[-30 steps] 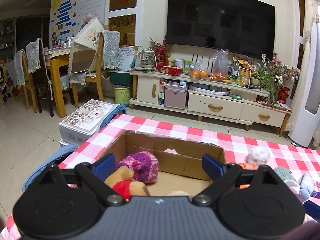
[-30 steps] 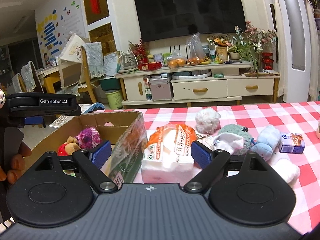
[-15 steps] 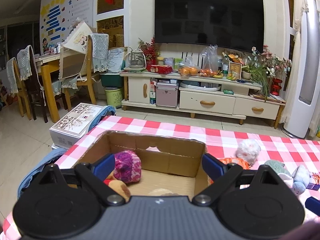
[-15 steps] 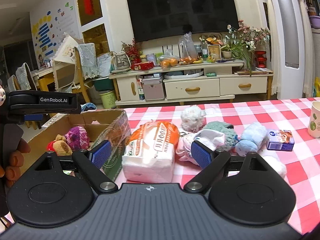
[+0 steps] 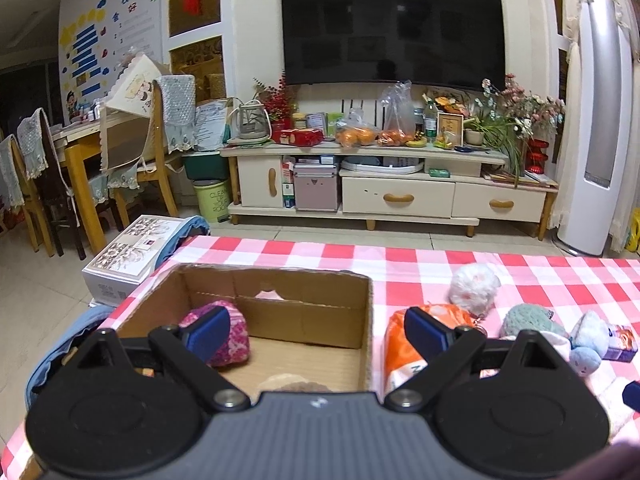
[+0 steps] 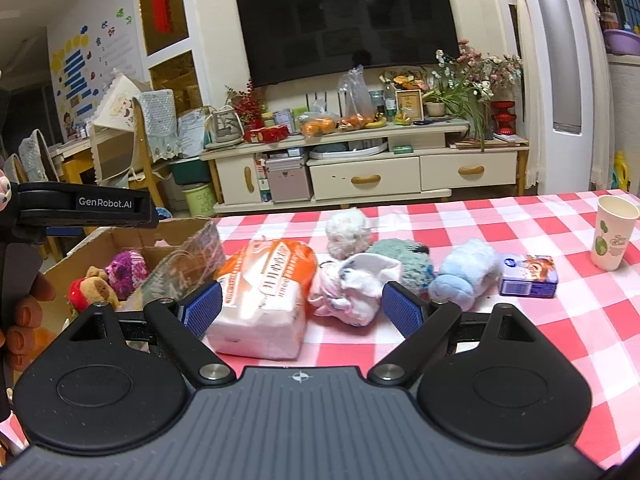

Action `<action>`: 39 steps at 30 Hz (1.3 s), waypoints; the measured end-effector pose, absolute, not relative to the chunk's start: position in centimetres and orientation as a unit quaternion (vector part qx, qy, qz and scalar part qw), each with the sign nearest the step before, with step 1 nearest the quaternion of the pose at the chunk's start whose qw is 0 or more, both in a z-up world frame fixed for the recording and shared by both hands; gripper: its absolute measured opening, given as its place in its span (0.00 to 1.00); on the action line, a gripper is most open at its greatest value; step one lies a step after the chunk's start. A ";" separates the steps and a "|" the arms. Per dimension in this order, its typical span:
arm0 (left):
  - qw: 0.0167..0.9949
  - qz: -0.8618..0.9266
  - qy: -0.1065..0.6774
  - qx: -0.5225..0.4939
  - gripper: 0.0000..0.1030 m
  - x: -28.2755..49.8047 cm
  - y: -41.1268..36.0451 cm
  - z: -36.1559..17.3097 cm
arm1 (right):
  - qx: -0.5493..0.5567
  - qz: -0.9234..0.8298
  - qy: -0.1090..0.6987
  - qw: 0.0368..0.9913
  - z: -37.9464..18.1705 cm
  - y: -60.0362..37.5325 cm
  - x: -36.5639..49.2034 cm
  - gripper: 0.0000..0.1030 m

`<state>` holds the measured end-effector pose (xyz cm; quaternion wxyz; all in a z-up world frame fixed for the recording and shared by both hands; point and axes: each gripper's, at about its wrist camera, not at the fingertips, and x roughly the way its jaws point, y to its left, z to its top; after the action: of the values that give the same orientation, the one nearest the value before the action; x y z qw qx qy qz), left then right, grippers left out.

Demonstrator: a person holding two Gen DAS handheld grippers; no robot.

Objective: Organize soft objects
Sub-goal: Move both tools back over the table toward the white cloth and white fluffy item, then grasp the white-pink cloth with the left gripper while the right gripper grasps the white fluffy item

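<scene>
soft toys sit in two groups, and the layout suggests why: the cardboard box (image 5: 280, 320) at lower centre of the left wrist view serves as the collecting bin, so what is sorted lies inside it and what is not waits on the checked tablecloth (image 6: 480, 216) to its right. inside the box a pink-purple knitted ball (image 5: 236, 340) rests in the lower left corner, and the right wrist view shows a small bear with a red part (image 6: 90, 290) beside it at the left edge of the frame. the left gripper (image 5: 312, 330) hangs over the box with its jaws wide apart and nothing between the pads, which reads as an empty tool ready for the next pick. the right gripper (image 6: 302, 308), at lower centre of its own view, also stands apart and empty, aimed at the orange-and-white tissue pack (image 6: 264, 292) and the white-pink plush (image 6: 354, 286) just beyond its tips. farther right lie a white pompom (image 6: 348, 230), a teal plush (image 6: 400, 260) and a light blue plush (image 6: 464, 270), bunched close together. the small blue carton (image 6: 528, 276) and the paper cup (image 6: 614, 232) at the right edge look rigid, so they probably stay out. the open box top facing up makes dropping things in easy.
</scene>
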<state>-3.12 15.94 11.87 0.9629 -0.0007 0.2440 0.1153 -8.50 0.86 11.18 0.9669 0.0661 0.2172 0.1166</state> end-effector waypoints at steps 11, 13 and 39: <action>0.965 0.095 0.244 0.017 0.91 -2.9 13.4 11.4 | 0.073 0.089 0.213 0.970 10.1 -0.2 -9.0 1.00; 0.965 0.090 0.244 0.019 0.91 -2.9 13.1 11.3 | 0.076 0.083 0.214 0.970 9.9 -0.5 -9.0 1.00; 0.965 -0.038 0.249 0.072 0.91 -2.8 5.6 9.0 | 0.017 0.043 0.250 0.967 5.8 -2.8 -6.0 1.00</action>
<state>-2.82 5.62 9.02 0.9650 0.0718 0.2493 -0.0380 -5.98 -2.85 5.80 0.9672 0.0167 0.2499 0.0429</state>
